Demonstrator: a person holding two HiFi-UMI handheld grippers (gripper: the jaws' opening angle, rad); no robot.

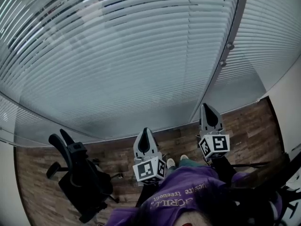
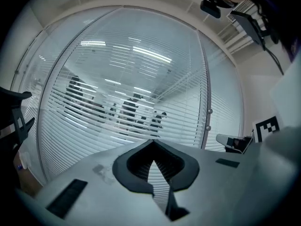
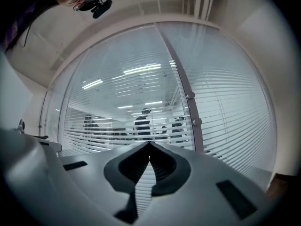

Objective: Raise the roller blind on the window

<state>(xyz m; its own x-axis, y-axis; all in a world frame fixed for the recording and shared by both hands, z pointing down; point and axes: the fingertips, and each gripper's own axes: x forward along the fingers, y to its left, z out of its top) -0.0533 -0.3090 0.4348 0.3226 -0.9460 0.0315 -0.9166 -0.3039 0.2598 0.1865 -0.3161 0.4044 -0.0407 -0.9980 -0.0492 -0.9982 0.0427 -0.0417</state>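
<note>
- White slats of the blind (image 1: 117, 55) hung fully lowered across the wide window pane, reaching almost to the wood floor (image 1: 183, 142). Dim shapes of people showed through the gaps.
- The slats looked thin and light, easy to bend or kink. They seemed to sit behind glass, so they were probably no place to take hold.
- No cord or chain could be made out.
- Two small round knobs (image 1: 230, 46) sat on the grey upright post (image 1: 210, 86) at the blind's right edge and looked the likeliest control. Small and smooth, they would probably slip in a pinch unless gripped squarely.
- The right hand-held gripper (image 1: 206, 108) pointed at the window just below that post. Its jaws were together with nothing between them.
- The left hand-held gripper (image 1: 145, 132) pointed at the middle of the blind. Its jaws were likewise closed tip to tip and empty.
- A black office chair (image 1: 77, 178) stood off to the left, apart from both.
</note>
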